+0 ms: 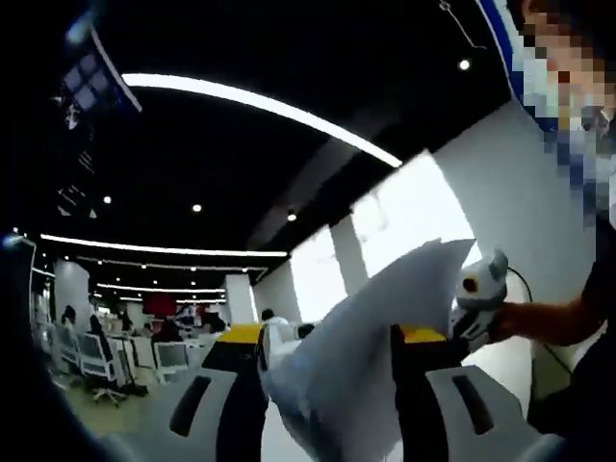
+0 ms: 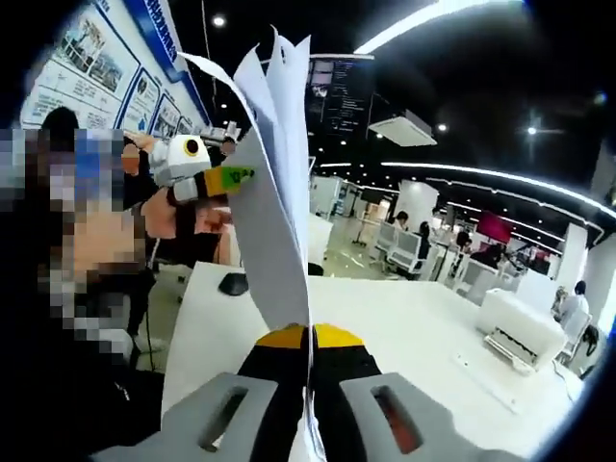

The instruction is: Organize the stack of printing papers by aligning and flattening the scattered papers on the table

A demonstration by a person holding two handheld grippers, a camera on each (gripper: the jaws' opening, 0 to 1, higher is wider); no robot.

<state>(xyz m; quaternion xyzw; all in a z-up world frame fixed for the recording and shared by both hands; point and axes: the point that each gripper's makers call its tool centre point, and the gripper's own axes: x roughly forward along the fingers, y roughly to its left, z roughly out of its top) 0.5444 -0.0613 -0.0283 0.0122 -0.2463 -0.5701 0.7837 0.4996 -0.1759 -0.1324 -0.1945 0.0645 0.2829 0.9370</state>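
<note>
Both tongs pinch the papers (image 2: 279, 183) upright in the air above the table (image 2: 404, 332), left tongs (image 1: 327, 346) and right tongs (image 2: 310, 348) on opposite edges, likely to square them.

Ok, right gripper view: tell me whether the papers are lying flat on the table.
No, the papers stand upright, clamped in the right gripper, above the table.

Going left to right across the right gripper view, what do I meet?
Blue-framed wall posters → other hand-held gripper, white with a green-yellow tip → upright sheaf of white printing papers → black ceiling-hung screen → white ceiling air unit → red wall panel far off → white table running toward the right edge.
</note>
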